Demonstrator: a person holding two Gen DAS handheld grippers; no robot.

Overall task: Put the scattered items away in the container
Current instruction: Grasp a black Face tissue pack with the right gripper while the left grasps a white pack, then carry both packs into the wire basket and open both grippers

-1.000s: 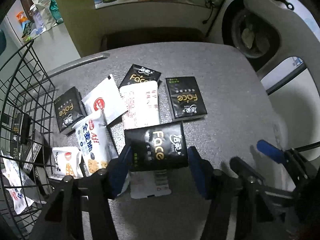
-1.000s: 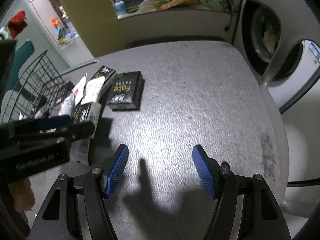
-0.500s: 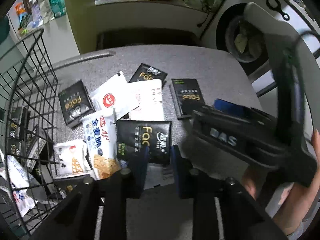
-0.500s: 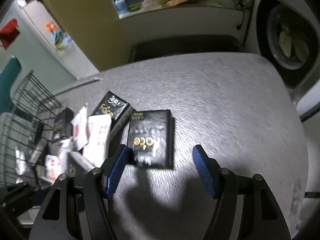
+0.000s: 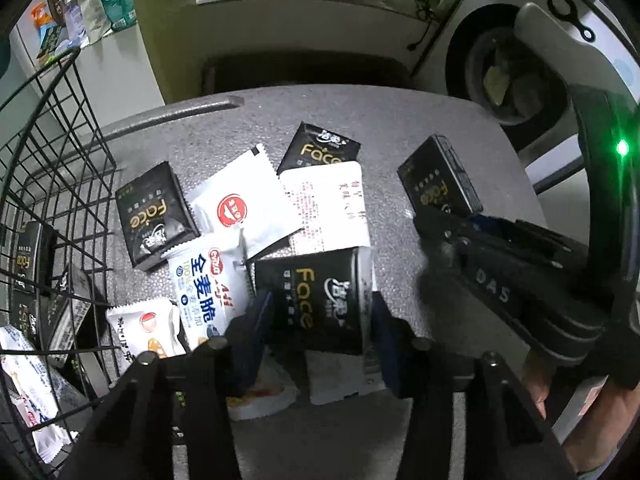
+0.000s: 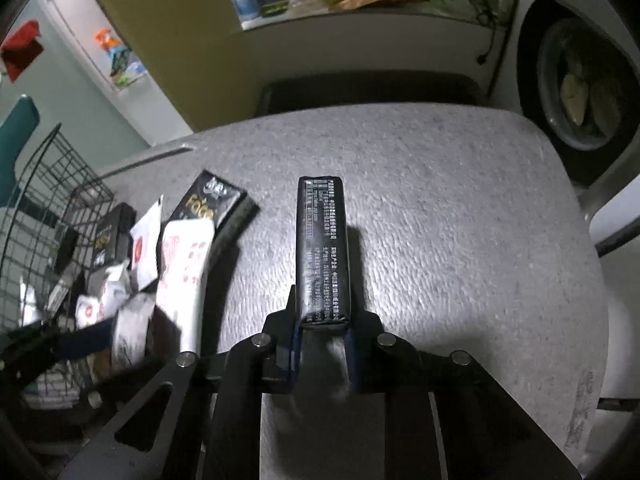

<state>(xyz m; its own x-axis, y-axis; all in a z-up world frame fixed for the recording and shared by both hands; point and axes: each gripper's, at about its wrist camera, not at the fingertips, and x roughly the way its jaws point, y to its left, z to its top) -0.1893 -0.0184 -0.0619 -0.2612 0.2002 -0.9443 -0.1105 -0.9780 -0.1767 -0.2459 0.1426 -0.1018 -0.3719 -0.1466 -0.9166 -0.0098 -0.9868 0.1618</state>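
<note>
The right hand-held gripper (image 6: pixel 322 332) has come across the grey bench (image 6: pixel 460 220) from its bare right part to the rightmost black Face tissue pack (image 6: pixel 323 252). Its jaws, wide apart a second ago, are closing and now clench that pack's near end, tipping it up on edge. The left hand-held gripper (image 5: pixel 320 332) has narrowed and is now opening again a little; its blue pads flank the nearest black Face pack (image 5: pixel 316 300), which lies flat on the bench, and I cannot tell whether they press it.

The black wire basket (image 5: pixel 60 168) stands at the left edge of the bench. Inside it lie black Face packs (image 5: pixel 26 258) and white snack packets (image 5: pixel 28 392). Still outside on the bench, just beside it, are another Face pack (image 5: pixel 154 216), white sachets (image 5: pixel 244 204), and a whole-wheat cracker packet (image 5: pixel 204 296).
</note>
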